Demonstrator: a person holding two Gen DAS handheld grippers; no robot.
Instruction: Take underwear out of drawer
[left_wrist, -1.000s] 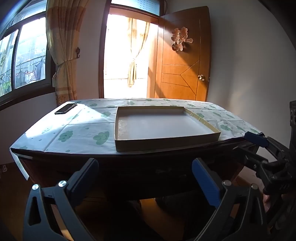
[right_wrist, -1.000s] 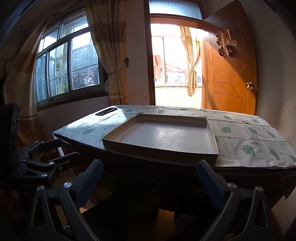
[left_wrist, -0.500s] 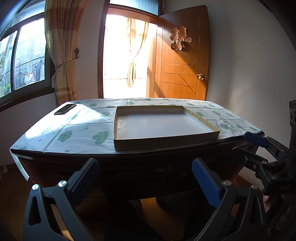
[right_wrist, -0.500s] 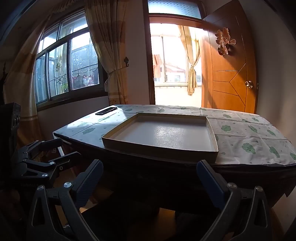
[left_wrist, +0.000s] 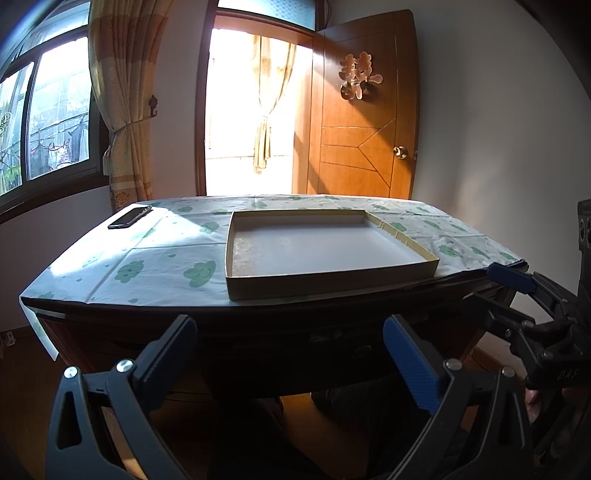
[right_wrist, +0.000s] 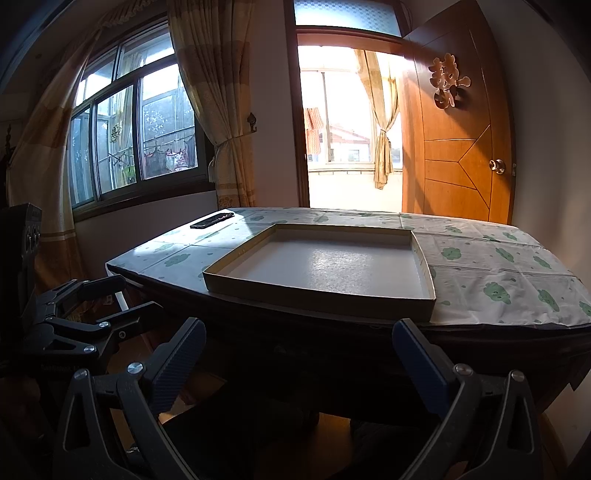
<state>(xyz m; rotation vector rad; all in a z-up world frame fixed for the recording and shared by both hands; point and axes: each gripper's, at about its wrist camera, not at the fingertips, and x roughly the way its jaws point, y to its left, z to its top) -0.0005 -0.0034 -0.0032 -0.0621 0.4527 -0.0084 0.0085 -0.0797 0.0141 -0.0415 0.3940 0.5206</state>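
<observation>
Both grippers, left (left_wrist: 288, 354) & right (right_wrist: 297, 356), hang low w/ fingers apart facing the table's (left_wrist: 110, 314) shadowed front, prob. for the drawer; underwear not visible. Empty tray (left_wrist: 332, 282) waits near front edge.

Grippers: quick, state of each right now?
Left gripper: open, holding nothing.
Right gripper: open, holding nothing.
</observation>
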